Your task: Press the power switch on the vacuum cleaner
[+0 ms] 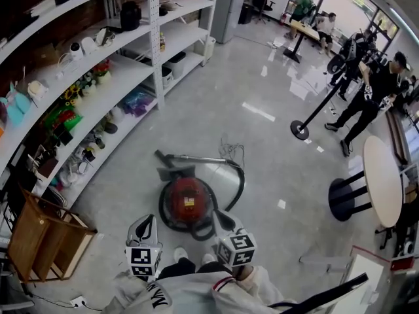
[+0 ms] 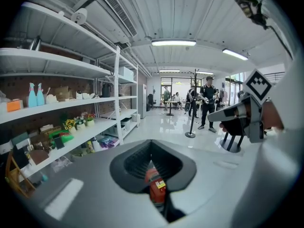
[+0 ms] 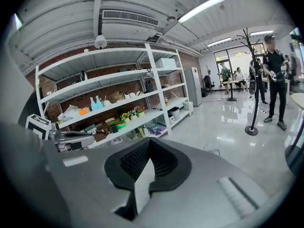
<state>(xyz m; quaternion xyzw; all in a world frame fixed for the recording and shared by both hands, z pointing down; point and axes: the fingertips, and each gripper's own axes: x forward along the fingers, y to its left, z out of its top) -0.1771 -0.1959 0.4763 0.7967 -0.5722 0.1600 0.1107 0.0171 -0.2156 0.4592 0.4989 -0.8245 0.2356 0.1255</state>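
Observation:
A round red vacuum cleaner (image 1: 188, 200) sits on the grey floor in front of my feet. Its black hose (image 1: 237, 178) curves round to a floor nozzle (image 1: 171, 169) beyond it. I cannot make out its power switch. My left gripper (image 1: 148, 222) hangs shut just left of the vacuum, above the floor. My right gripper (image 1: 220, 217) hangs shut at the vacuum's near right edge. In the left gripper view the left gripper (image 2: 152, 147) shows the red vacuum (image 2: 156, 186) below through a narrow slit. The right gripper (image 3: 149, 147) shows only pale floor.
Long white shelves (image 1: 98, 90) full of small goods run along the left. A wooden crate (image 1: 39, 235) stands near left. A round white table (image 1: 383, 178) is at the right, a stanchion post (image 1: 301, 129) beyond it, and several people stand at the far right.

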